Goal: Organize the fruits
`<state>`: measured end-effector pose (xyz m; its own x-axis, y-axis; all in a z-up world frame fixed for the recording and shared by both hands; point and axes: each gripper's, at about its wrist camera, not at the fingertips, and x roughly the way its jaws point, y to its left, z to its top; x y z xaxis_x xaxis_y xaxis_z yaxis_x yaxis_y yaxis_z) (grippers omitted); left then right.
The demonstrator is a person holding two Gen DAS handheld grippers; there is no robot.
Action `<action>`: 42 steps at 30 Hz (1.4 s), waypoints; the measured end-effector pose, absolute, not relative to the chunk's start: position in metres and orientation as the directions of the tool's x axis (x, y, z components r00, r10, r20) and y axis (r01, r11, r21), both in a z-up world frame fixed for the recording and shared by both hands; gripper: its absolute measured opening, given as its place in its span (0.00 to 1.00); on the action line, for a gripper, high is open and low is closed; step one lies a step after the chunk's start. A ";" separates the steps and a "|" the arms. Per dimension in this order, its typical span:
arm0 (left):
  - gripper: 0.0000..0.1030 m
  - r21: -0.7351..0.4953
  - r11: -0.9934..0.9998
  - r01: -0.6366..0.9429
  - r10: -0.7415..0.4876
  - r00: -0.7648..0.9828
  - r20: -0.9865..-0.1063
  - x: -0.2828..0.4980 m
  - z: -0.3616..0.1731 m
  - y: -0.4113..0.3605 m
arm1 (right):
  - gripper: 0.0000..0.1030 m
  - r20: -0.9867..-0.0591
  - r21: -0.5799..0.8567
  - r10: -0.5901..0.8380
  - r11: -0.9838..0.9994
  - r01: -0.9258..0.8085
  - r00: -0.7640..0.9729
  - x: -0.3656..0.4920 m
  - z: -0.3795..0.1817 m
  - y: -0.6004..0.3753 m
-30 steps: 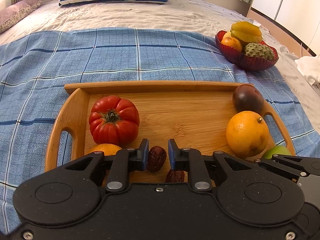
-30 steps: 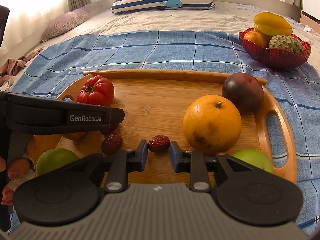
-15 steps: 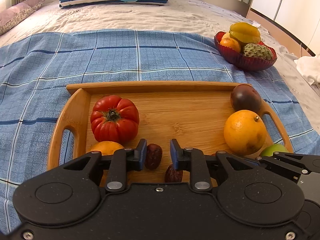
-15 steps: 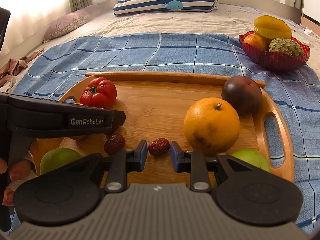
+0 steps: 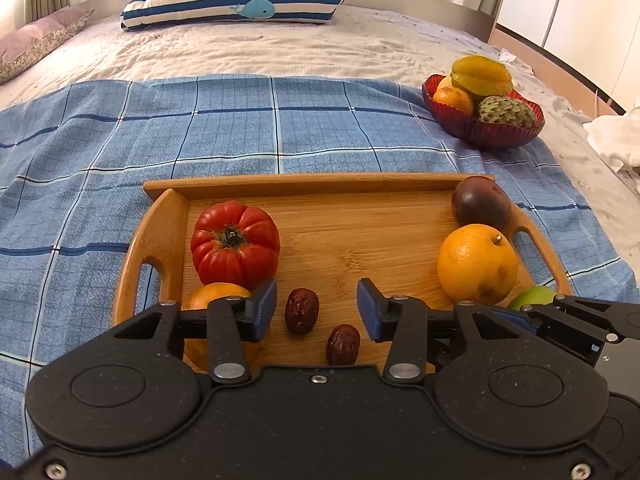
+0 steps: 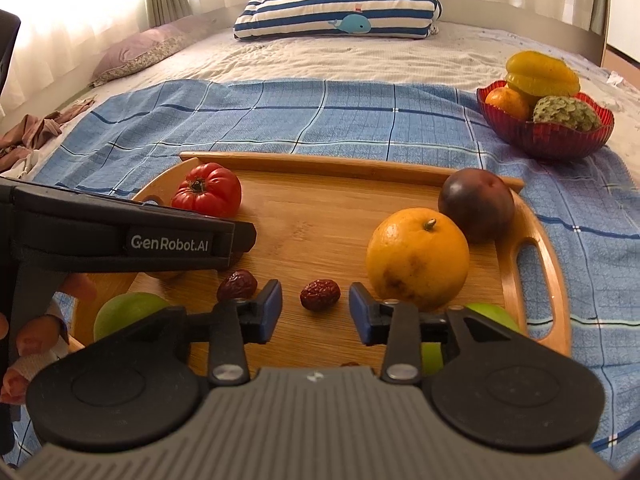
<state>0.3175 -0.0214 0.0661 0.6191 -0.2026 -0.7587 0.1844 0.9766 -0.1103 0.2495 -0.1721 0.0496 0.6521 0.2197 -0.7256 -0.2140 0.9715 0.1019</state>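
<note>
The left gripper point(image 5: 316, 306) hangs low over the near edge of a bamboo tray point(image 5: 360, 236), its blue-padded jaws spread wide and gripping nothing. Between them, nearer the left pad, lies a dried red date point(image 5: 302, 311), its long axis running roughly near to far, touching neither pad. A second dried date point(image 5: 343, 343) sits just nearer and to the right, also lengthwise near to far, partly hidden by the gripper body.

The right gripper point(image 6: 315, 312) is likewise spread apart and empty, with a wrinkled date point(image 6: 320, 294) lying in the gap, its long axis running left to right, clear of both pads. Another date point(image 6: 237, 285) rests just left of the left pad, beneath the dark body of the other gripper.

On the tray's far left stands a ribbed red tomato point(image 5: 235, 243), stem up, with a small orange fruit point(image 5: 214, 295) near it. At the right, a large orange point(image 5: 477, 264) sits stem up, touching a dark purple passion fruit point(image 5: 480, 204) beyond it; a green fruit point(image 5: 534, 296) peeks out at the near right corner. In the right wrist view another green fruit point(image 6: 128, 314) lies at the near left.

The tray rests on a blue plaid cloth point(image 5: 100, 160) spread over a bed. Far right, a red glass bowl point(image 5: 486, 130) holds a starfruit point(image 5: 481, 75), an orange and a custard apple point(image 5: 506, 110). A striped whale pillow point(image 5: 236, 0) lies at the far end.
</note>
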 end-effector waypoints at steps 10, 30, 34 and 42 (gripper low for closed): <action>0.67 -0.068 0.977 0.200 -0.188 0.672 -0.716 0.297 0.082 -0.020 | 0.78 -0.685 0.068 0.223 0.968 -0.243 0.693 0.232 0.061 -0.173; 0.87 -0.108 0.979 0.172 -0.200 0.734 -0.649 0.254 0.110 0.004 | 0.87 -0.564 0.077 0.189 0.981 -0.177 0.804 0.198 0.086 -0.195; 0.87 -0.098 0.981 0.166 -0.189 0.746 -0.638 0.243 0.111 0.007 | 0.87 -0.546 0.080 0.182 0.983 -0.165 0.818 0.191 0.088 -0.198; 0.89 -0.072 0.986 0.151 -0.163 0.772 -0.614 0.218 0.110 0.008 | 0.88 -0.518 0.073 0.170 0.985 -0.155 0.838 0.174 0.089 -0.201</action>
<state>0.2181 0.0080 0.1102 0.7723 -0.1630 -0.6140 0.1511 0.9859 -0.0716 0.1741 -0.2011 0.0894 0.8380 0.1704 -0.5184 -0.1554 0.9852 0.0727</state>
